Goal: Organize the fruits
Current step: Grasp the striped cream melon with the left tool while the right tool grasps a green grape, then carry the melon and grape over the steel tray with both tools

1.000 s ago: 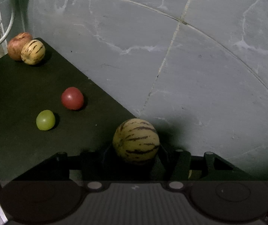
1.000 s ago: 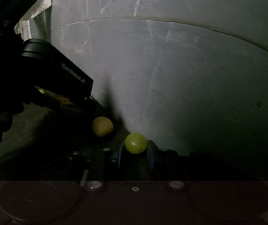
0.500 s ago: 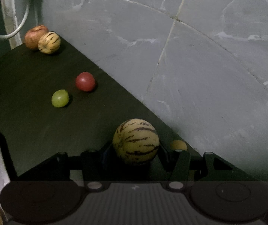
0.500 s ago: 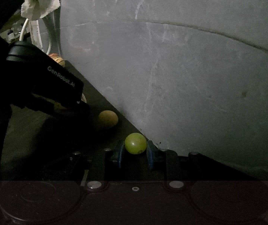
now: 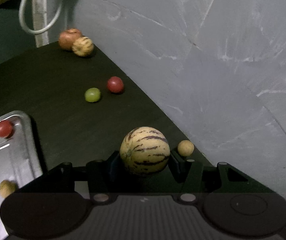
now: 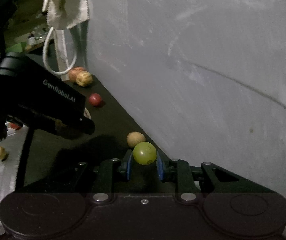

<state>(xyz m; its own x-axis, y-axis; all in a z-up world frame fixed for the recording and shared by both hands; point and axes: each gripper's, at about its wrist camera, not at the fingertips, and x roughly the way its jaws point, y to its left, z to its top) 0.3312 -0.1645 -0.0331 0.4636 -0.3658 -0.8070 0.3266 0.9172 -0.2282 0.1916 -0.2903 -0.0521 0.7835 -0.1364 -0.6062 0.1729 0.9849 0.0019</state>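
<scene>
Fruits are best carried level to the metal tray (image 5: 26, 138) at lower left, the striped melon (image 5: 144, 150) pinched in the left gripper (image 5: 143, 161), the green grape (image 6: 144, 153) pinched in the right gripper (image 6: 144, 165).

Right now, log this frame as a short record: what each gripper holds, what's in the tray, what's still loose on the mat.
left gripper: shut on striped melon
right gripper: shut on green grape
metal tray: one red fruit, one tan fruit
loose on black mat: apple touching small striped melon, red ball, green ball, tan ball
background: grey wall
</scene>
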